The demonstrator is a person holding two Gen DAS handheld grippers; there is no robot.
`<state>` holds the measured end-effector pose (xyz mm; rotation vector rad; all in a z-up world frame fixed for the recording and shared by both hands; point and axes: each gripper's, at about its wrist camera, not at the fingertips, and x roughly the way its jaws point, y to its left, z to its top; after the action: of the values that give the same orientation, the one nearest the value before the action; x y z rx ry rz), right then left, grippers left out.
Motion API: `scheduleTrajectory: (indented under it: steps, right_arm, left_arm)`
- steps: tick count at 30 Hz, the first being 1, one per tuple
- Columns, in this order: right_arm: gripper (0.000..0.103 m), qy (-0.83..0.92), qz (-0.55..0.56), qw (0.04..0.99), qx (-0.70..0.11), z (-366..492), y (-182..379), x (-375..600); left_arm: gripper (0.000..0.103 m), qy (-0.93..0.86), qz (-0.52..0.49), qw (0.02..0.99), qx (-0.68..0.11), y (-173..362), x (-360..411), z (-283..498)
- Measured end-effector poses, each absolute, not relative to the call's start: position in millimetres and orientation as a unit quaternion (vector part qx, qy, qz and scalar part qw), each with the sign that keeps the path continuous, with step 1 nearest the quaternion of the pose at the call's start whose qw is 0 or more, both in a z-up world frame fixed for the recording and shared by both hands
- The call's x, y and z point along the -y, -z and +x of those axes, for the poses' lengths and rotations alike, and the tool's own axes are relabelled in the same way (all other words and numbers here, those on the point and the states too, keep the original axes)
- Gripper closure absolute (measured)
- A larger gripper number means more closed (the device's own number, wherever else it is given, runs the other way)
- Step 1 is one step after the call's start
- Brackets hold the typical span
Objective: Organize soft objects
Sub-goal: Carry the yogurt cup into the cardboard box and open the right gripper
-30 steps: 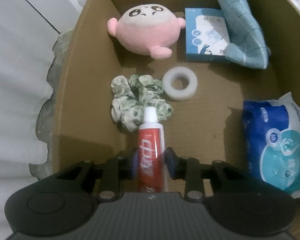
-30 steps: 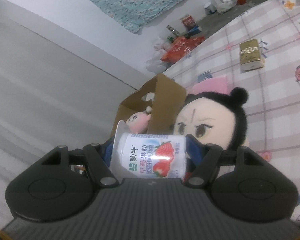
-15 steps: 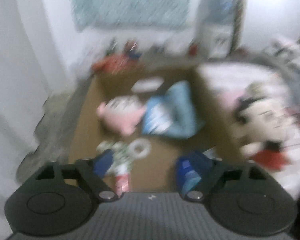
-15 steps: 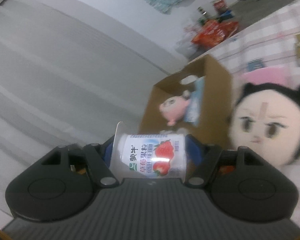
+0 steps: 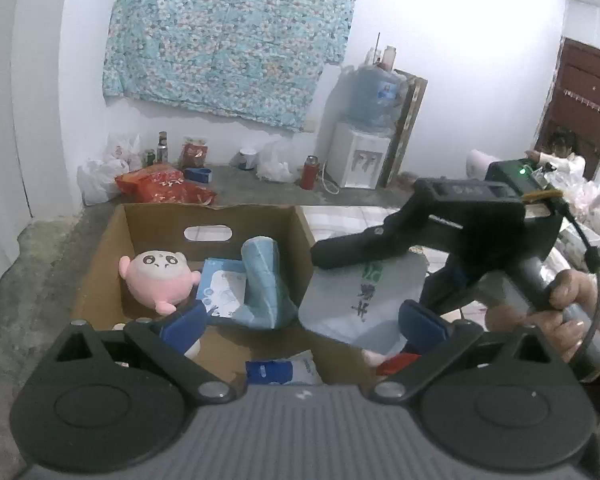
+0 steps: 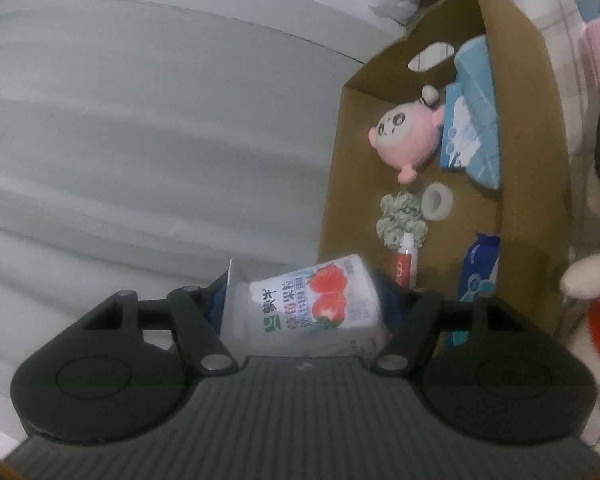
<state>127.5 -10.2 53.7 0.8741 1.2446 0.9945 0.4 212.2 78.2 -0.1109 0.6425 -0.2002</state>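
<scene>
Cardboard box (image 5: 100,276) sits on grey concrete floor (image 5: 40,264) below a white wall (image 5: 440,60). Left gripper (image 5: 300,324) opens above it, empty. Right gripper (image 6: 300,300) pinches a yogurt cup (image 6: 312,300) beside the box, toothpaste (image 6: 405,264) inside.

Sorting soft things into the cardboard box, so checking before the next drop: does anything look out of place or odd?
Yes. The right gripper is shut on a rigid strawberry yogurt cup, held on its side, tilted, beside the cardboard box. A toothpaste tube already lies in the box beside the scrunchie; neither is soft.
</scene>
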Motion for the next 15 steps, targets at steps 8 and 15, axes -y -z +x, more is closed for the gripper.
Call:
scheduleTrajectory:
  steps: [8,15]
  right_arm:
    - [0.034,-0.44,0.364,0.59,-0.57,134.5,-39.3,-5.0]
    - [0.034,-0.464,0.354,0.57,-0.579,133.2,-34.2,-12.4]
  left_arm:
    - [0.0,0.147,-0.048,0.926,-0.345,-63.6,-212.7,15.8]
    - [0.026,0.15,-0.045,0.918,-0.365,-51.5,-204.7,24.7]
